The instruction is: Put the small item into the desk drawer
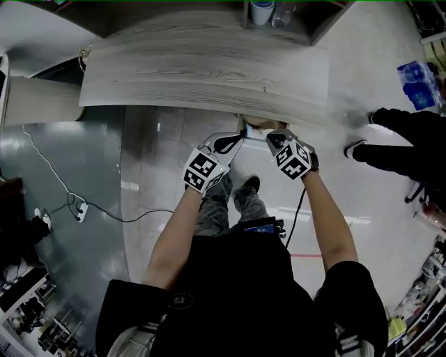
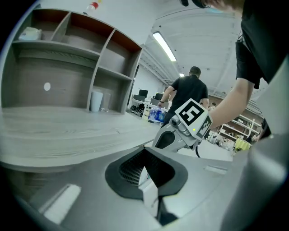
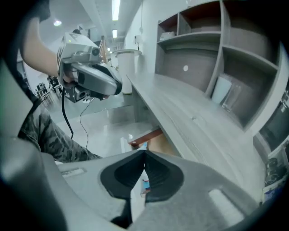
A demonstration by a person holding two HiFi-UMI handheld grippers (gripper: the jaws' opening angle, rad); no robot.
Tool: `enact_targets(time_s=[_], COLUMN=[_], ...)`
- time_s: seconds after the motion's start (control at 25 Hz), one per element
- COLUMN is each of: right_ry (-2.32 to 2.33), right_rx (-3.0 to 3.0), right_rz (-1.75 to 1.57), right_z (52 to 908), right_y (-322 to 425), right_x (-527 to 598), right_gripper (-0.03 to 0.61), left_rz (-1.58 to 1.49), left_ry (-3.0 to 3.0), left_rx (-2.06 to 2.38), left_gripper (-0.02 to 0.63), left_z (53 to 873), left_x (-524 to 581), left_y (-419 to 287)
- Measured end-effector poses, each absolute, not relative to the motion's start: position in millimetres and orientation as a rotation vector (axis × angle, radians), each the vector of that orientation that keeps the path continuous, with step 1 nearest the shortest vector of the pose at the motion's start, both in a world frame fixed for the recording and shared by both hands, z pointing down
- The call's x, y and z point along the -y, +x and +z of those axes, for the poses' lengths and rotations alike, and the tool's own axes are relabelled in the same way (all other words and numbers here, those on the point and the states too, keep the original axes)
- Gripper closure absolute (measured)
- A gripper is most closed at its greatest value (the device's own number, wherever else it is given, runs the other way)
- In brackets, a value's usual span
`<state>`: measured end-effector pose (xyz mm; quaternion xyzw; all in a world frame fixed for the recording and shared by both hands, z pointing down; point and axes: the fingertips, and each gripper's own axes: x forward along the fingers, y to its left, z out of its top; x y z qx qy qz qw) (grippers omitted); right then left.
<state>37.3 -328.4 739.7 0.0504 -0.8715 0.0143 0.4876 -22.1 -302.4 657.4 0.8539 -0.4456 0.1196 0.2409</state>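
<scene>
Grey woodgrain desk [image 1: 209, 70], glossy floor [image 1: 157, 164], brown drawer [image 1: 256, 128]

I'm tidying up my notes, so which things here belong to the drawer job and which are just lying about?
Job: open drawer, bluish small item at it, left gripper, right gripper.
Lying about: cups, power strip, blue pack.
</scene>
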Motion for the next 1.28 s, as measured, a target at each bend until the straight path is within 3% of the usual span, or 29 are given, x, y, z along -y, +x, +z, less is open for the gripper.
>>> enact_targets(time_s=[0.8,1.28], right_ry=[0.584,0.909], right_rx=[2.366,2.548], right_rz=[0.224,0.565], right_z=[598,544], right_y=[84,108], right_x=[337,334], right_gripper=[0.575,0.575], left_rz=[0.391,0.370], left_ry=[2.508,2.537], left_rx=[1.122,1.068], left_gripper=[0.612,0.612], left_z=[591,567], left_x=[302,304], left_y=[8,28])
